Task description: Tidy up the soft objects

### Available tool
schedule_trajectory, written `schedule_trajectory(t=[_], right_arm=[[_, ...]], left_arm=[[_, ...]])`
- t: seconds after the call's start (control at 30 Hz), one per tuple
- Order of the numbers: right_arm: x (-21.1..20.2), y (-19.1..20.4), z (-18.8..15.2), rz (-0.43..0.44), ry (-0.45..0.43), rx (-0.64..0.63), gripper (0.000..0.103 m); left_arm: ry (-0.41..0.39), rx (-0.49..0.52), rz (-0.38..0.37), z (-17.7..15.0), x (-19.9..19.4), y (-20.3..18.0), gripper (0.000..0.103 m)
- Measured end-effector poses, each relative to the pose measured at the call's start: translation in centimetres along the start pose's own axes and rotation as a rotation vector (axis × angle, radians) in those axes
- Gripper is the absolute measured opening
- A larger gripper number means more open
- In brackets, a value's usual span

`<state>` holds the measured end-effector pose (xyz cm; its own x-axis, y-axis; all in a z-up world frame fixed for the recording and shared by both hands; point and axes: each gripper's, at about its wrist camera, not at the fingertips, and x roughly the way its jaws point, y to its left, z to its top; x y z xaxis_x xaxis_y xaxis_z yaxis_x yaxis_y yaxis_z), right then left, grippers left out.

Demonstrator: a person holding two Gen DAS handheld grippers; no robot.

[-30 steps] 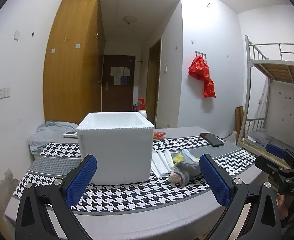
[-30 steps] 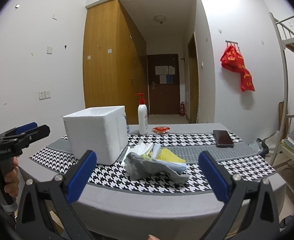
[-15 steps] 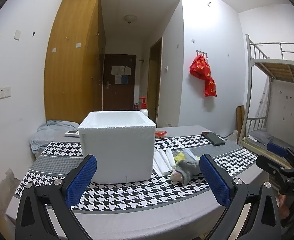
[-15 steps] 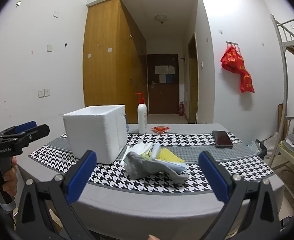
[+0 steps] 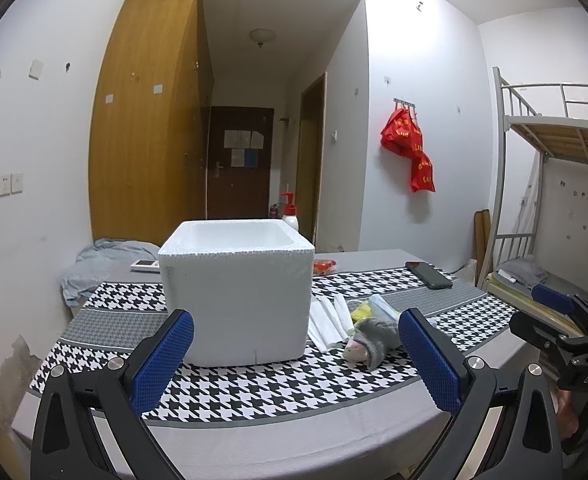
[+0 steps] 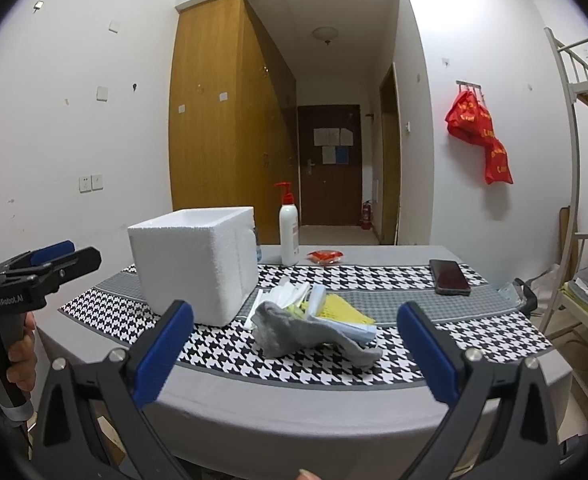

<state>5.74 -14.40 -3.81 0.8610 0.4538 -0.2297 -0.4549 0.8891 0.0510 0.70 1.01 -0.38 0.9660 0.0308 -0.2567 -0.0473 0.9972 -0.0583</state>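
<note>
Both grippers, left (image 5: 296, 354) and right (image 6: 294, 346), sit wide apart and empty; you're pre-grasp, so grab the grey sock (image 6: 294, 334) and drop it into the foam box (image 6: 197, 260).

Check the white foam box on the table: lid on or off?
Off. The white foam box shows an open top with its inner walls visible in the left wrist view. Its contents cannot be told.
</note>
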Motion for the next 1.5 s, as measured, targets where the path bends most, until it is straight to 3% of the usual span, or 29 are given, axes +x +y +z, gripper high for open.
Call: schedule_trajectory(t=[0.33, 0.6, 1.1, 1.5], right_arm=[[1.3, -0.5, 0.1, 0.002, 0.018, 0.01, 0.103], [3.3, -2.0, 0.0, 0.001, 0.065, 0.018, 0.103], [7.1, -5.5, -1.7, -0.022, 0.175, 0.039, 0.103], [9.0, -7.2, -3.0, -0.007, 0.228, 0.069, 0.103]], left_arm=[[0.023, 0.006, -0.025, 0.1, 1.6, -0.2, 0.102], [0.05, 0.014, -0.092, 0.2, 4.0, -1.0, 0.102], [0.192, 0.052, -0.191, -1.0, 10.1, -3.9, 0.102], [0.27, 0.15, -0.258, -1.6, 12.9, -6.4, 0.102]])
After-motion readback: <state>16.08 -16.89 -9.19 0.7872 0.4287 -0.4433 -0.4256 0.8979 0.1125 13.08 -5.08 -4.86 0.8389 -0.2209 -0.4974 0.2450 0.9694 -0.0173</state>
